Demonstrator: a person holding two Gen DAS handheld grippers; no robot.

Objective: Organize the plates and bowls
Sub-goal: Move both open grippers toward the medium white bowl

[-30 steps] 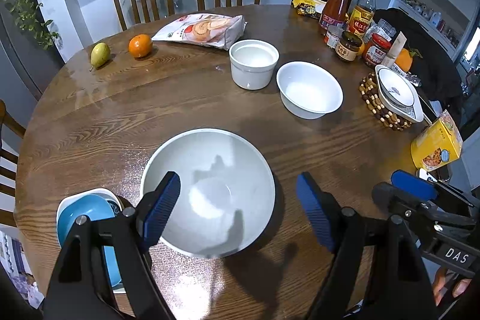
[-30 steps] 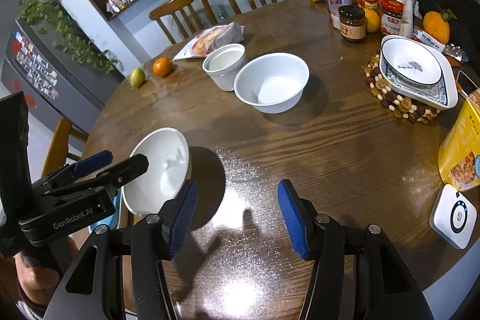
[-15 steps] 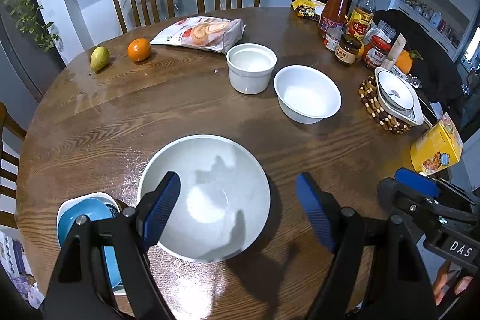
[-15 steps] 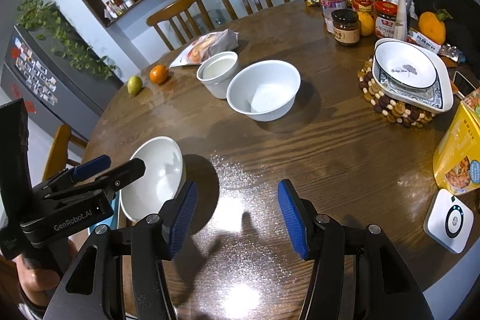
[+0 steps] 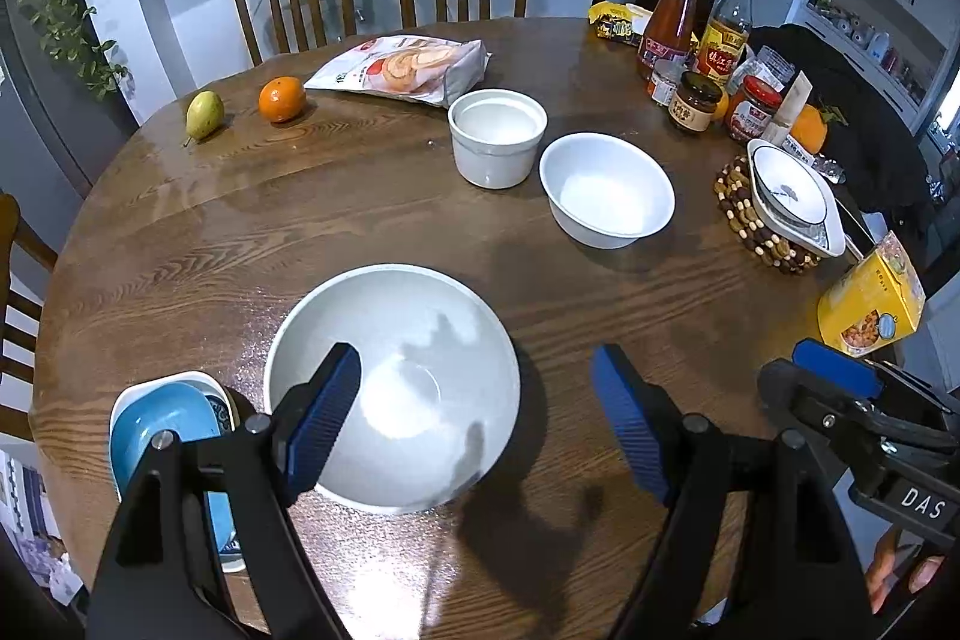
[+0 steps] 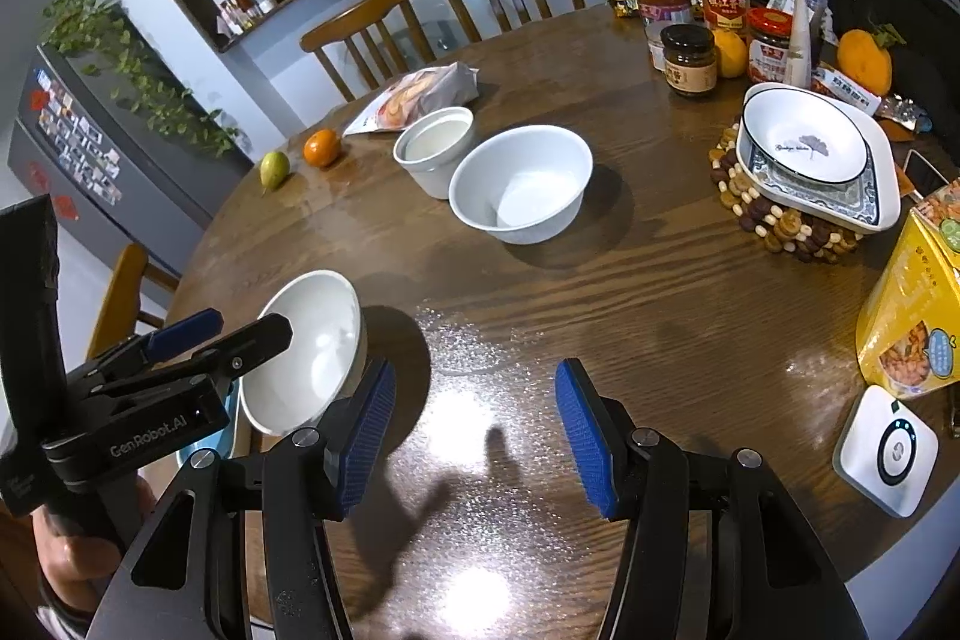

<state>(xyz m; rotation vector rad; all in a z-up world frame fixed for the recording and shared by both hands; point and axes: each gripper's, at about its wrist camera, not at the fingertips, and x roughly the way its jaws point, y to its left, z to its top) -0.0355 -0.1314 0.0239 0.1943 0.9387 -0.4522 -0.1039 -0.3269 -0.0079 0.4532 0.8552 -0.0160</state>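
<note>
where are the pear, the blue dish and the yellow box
pear (image 5: 204, 114), left wrist view, middle of its green body
blue dish (image 5: 159, 424), left wrist view, bare inside surface
yellow box (image 6: 912, 322), right wrist view, its front face

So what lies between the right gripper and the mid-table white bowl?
Bare wood: the right wrist view shows nothing between the right gripper and the white bowl.

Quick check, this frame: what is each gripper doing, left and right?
Left gripper: open, holding nothing, above the large white bowl.
Right gripper: open, empty, over the bare table.
</note>
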